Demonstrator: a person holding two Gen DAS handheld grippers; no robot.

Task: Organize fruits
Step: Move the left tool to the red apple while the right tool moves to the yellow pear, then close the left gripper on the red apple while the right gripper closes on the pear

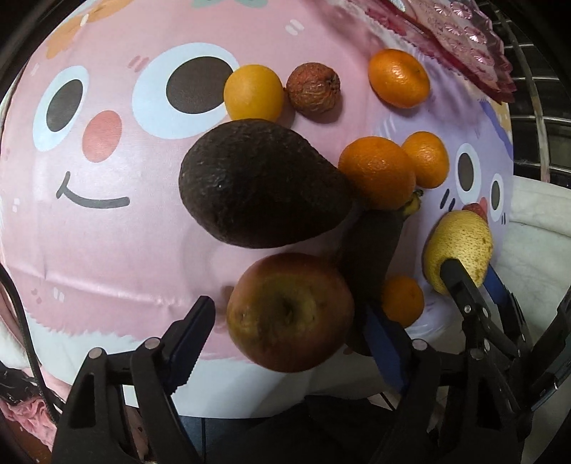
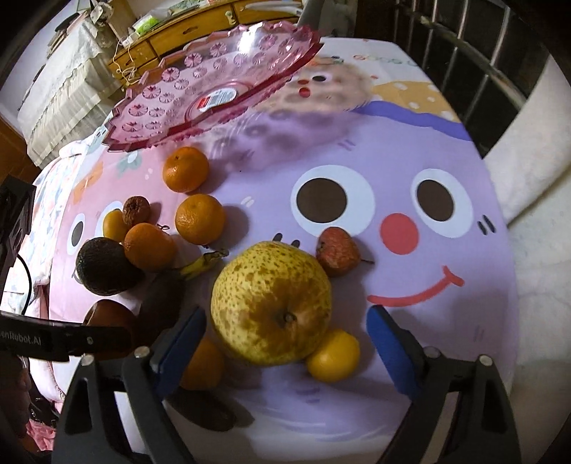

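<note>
My right gripper (image 2: 285,342) is spread wide around the pear (image 2: 271,303), which lies just in front of the pink dish (image 2: 214,85). My left gripper (image 1: 289,321) is spread around the apple (image 1: 291,310). The pear looks heavy, firm and smooth, so I'd grip across its widest part.

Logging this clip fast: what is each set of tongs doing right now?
Left tongs: open, straddling the apple, not closed on it.
Right tongs: open, around the pear, not gripping.

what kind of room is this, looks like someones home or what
Likely a home bedroom: the fruit lies on a cartoon-print bedsheet, with a lace-covered cabinet and a wooden drawer unit behind it.
</note>
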